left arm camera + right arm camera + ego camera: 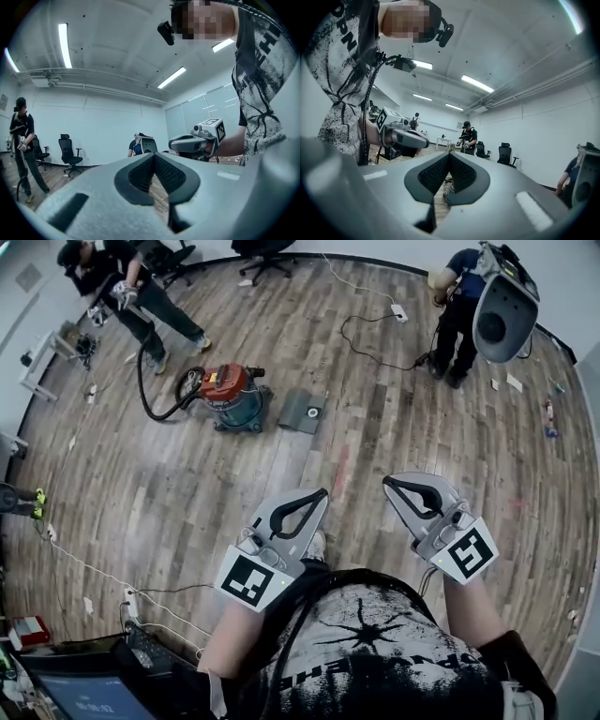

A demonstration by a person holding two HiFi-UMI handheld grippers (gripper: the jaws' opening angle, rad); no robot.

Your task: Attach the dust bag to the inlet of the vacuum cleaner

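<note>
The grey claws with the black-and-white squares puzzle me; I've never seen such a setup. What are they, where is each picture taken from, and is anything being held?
They are hand-held tools, not a robot. One person holds a left gripper and a right gripper, each with two jaws and a marker cube. The head view comes from a camera on that person's head, looking steeply down at a wooden floor. The other two pictures come from a camera riding on each gripper, looking along its jaws into the room. Both pairs of jaws are closed and hold nothing. On the floor, well ahead, stands a red and teal vacuum cleaner. Beside it lies a flat grey piece with a round hole, possibly the dust bag. Two other people stand farther off.
</note>
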